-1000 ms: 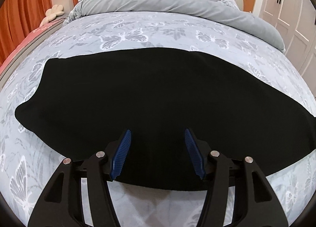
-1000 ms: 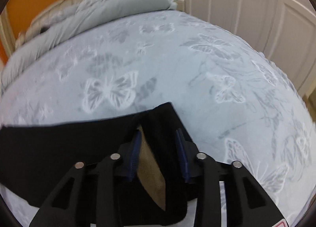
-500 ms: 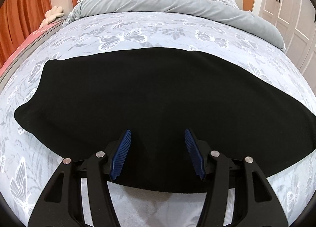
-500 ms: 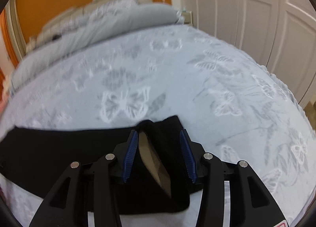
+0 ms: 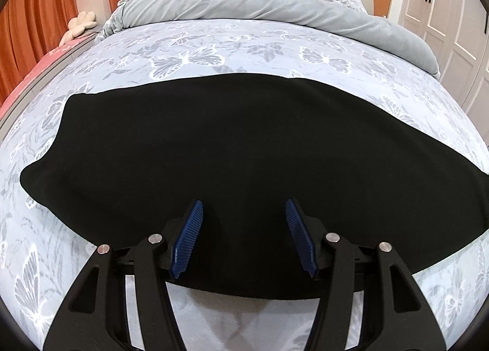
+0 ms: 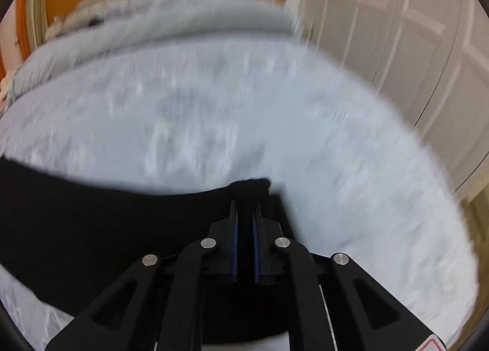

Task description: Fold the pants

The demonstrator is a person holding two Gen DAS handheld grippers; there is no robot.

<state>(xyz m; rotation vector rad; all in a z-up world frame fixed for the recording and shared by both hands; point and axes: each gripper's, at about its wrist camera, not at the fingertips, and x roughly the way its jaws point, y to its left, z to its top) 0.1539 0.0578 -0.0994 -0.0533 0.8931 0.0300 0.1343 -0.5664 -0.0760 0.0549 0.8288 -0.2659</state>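
Black pants (image 5: 238,149) lie flat across the bed, stretched from left to right. My left gripper (image 5: 244,207) is open and empty, hovering over the near edge of the pants at their middle. In the right wrist view my right gripper (image 6: 244,204) is shut on the end of the pants (image 6: 91,222), whose bunched black cloth sticks out past the fingertips. That view is blurred by motion.
The bed has a pale blue butterfly-print sheet (image 5: 244,45). A grey duvet (image 5: 269,12) is bunched at the headboard end. White wardrobe doors (image 6: 397,45) stand to the right and an orange curtain (image 5: 36,15) to the left.
My right gripper has closed on the end of the pants and is moving fast. The tan inner lining seen before no longer shows. The left gripper has barely moved.
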